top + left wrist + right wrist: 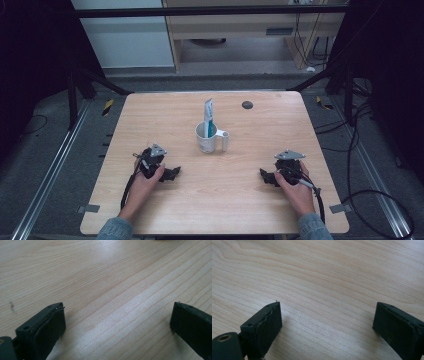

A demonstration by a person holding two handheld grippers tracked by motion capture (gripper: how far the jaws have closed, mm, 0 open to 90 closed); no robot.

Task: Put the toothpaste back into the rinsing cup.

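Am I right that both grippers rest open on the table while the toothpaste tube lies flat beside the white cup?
Not quite: the toothpaste tube stands upright inside the white cup, as the high view shows. The rest holds: the left gripper and the right gripper both rest open on the table, jaws spread apart over bare wood in each gripper view.

White mug upright near table centre, slightly toward far edge, handle at its right; 1 white-teal tube stands inside, leaning on rim, top up.
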